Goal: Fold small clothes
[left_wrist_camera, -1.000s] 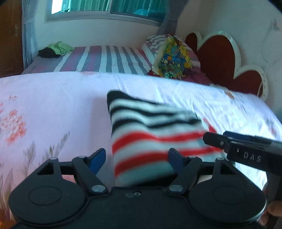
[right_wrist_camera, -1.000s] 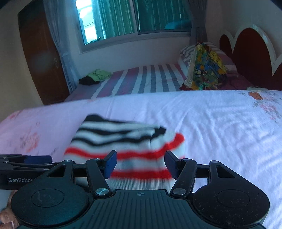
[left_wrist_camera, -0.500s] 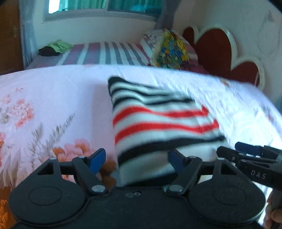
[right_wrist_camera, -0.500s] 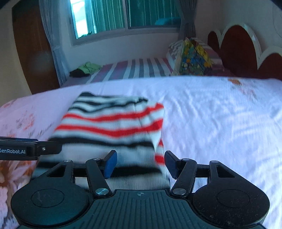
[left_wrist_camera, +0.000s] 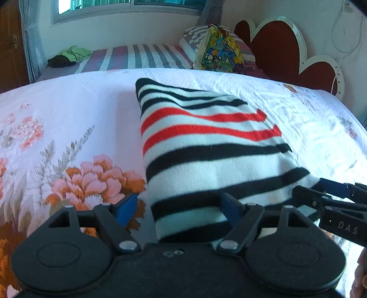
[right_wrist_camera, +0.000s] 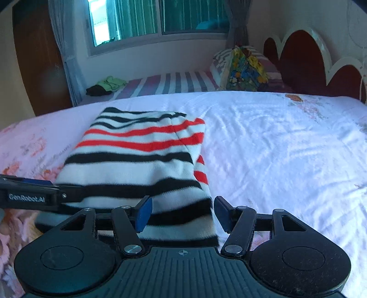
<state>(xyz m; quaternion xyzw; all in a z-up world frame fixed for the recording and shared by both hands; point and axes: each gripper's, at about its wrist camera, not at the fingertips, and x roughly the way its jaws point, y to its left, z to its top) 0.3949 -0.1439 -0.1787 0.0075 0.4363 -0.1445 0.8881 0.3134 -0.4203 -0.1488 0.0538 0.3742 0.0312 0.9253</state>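
Left wrist view looks across a bed (left_wrist_camera: pixel 68 110) covered by a pale sheet printed with pink and orange flowers. On it lies the folded striped garment (left_wrist_camera: pixel 206 146), white with black and red bands, its near edge reaching under the camera body. Beyond the bed stands a second bed with a striped mattress (left_wrist_camera: pixel 142 57); a green and dark heap of clothes (left_wrist_camera: pixel 71 55) sits at its far left, and a bright patterned bag (left_wrist_camera: pixel 218 52) leans against striped pillows at its head. A dark red scalloped headboard (left_wrist_camera: pixel 286 50) rises at the right, and a window (left_wrist_camera: pixel 128 3) runs along the back wall.

The left gripper (left_wrist_camera: pixel 179 207) has its fingers spread wide. The left finger (left_wrist_camera: pixel 127 206) sits over the flowered sheet, just beside the garment's left edge; the right finger (left_wrist_camera: pixel 229 208) is over the striped cloth. Nothing is clamped between them. Whether either pad touches the fabric cannot be told.

From the right wrist view, the right gripper (right_wrist_camera: pixel 182 215) is likewise wide apart, straddling the garment's near right corner, with the blue left pad (right_wrist_camera: pixel 144 214) over the stripes and the other finger (right_wrist_camera: pixel 223 215) just off the cloth edge above the white sheet. It grips nothing. Each gripper's tip shows at the edge of the other's view, close to the garment's near end.
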